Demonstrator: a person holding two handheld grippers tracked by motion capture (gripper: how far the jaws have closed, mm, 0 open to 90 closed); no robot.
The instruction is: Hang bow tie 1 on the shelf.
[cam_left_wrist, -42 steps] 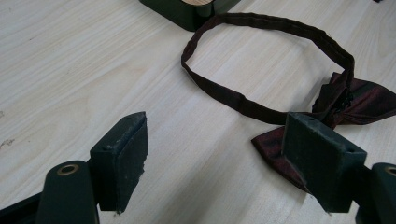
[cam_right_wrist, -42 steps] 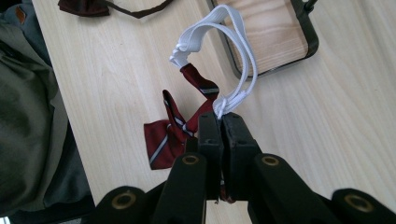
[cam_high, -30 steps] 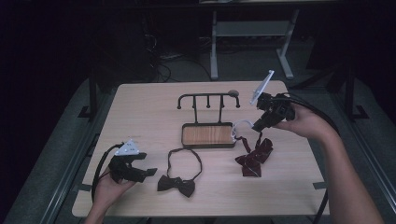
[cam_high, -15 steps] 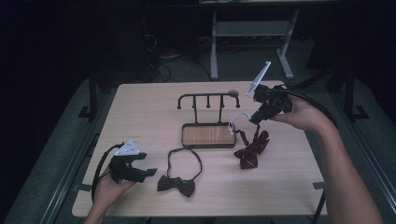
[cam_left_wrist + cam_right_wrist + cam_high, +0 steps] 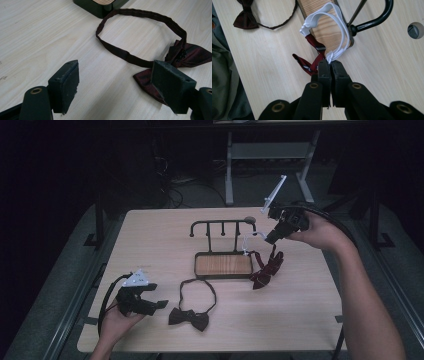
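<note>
1. nearest, the left gripper (image 5: pixel 150 304) rests on the worktop (image 5: pixel 310 320) in the person's hand, unmoved over the last second; its fingers (image 5: pixel 65 85) stand apart with nothing between them, aimed at the dark bow tie (image 5: pixel 189 316) that lies flat just beside them.
2. farther off, the right gripper (image 5: pixel 269 239) has lifted and drawn back toward the far right corner since a second ago. its fingers (image 5: pixel 324 72) are clamped together on the white elastic strap (image 5: pixel 325 15) of the red striped bow tie (image 5: pixel 266 268).
3. that lift has stretched the strap up beside the end hook of the black rack (image 5: pixel 223 226), while the bow itself trails on the worktop just right of the rack's wooden base (image 5: pixel 223 265). by my judgement the strap is being raised to loop over that hook, and it isn't over it yet.
4. the worktop is pale wood-grain, with a round cable hole (image 5: pixel 415 30) near the far edge.
5. beyond it the room is dark, with a metal frame (image 5: pixel 265 155) and cables on the floor.
</note>
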